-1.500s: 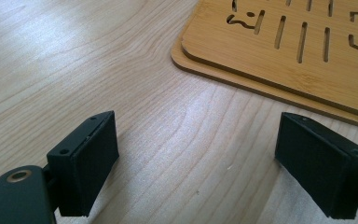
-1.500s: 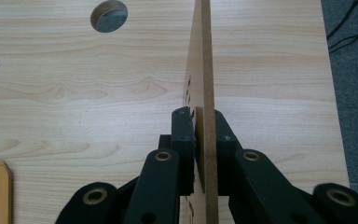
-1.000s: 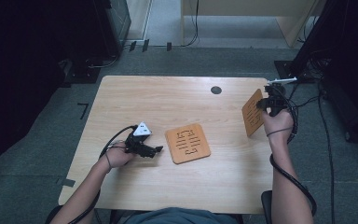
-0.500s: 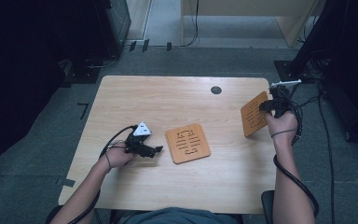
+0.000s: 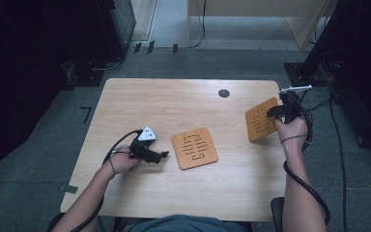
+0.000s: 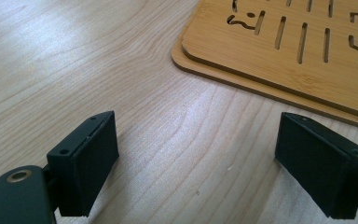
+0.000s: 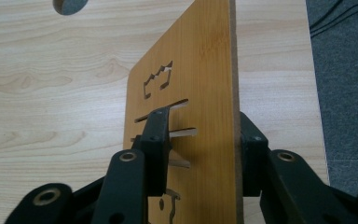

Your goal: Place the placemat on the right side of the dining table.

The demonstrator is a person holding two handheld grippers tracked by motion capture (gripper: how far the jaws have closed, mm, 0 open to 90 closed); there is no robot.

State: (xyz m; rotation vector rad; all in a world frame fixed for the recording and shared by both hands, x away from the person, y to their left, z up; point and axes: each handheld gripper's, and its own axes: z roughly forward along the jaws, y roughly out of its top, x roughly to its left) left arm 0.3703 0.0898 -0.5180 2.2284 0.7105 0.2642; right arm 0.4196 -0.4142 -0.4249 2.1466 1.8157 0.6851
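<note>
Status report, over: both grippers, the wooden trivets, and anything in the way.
Left gripper open, idle beside flat trivet stack. Right gripper jaws just opening, tilted trivet between them near table edge. Nothing in the way.

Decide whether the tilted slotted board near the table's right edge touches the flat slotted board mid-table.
Apart. The high view shows a stretch of bare table between the tilted board and the flat board.

The right gripper (image 5: 274, 113) has just been opening its jaws, the tilted board (image 5: 261, 119) between them. Gripper and board have sunk slightly nearer, toward the table (image 5: 174, 104) at its right edge.
</note>
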